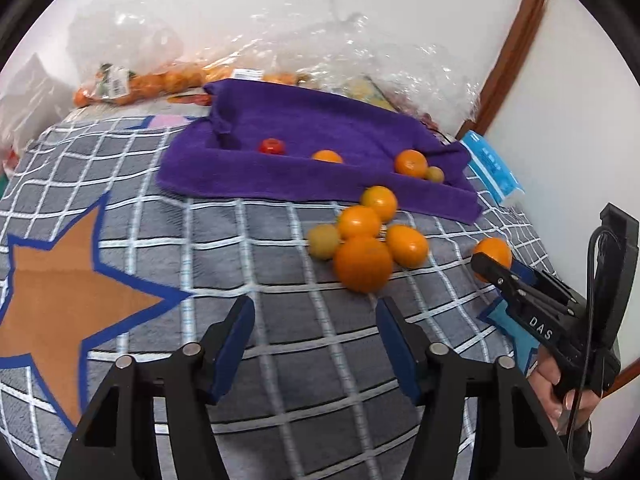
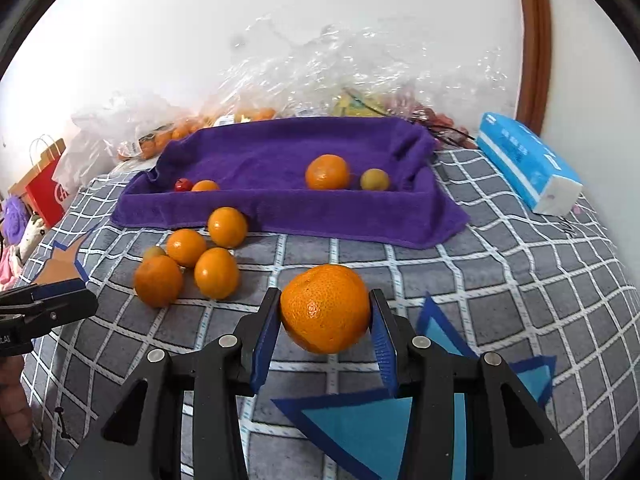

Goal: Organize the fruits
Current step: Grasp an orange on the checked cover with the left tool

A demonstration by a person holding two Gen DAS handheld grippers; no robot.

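Observation:
My right gripper (image 2: 325,296) is shut on a large orange (image 2: 325,308), which hangs above the checked bedspread (image 2: 500,280). The left wrist view shows the same orange (image 1: 496,250) at the right, in that gripper (image 1: 490,264). My left gripper (image 1: 315,304) stands open with nothing between its fingers, just short of a cluster of several oranges (image 1: 363,264) and one greenish fruit (image 1: 323,241). Behind them lies a tray lined with a purple towel (image 1: 320,188). It holds a small red fruit (image 1: 272,146), two oranges (image 1: 411,163) and a yellowish fruit (image 1: 434,174).
Clear plastic bags with more fruit (image 1: 140,84) are piled against the white wall behind the tray. A blue tissue pack (image 2: 528,164) lies at the right near a wooden door frame (image 2: 534,40). A red paper bag (image 2: 44,184) stands at the far left.

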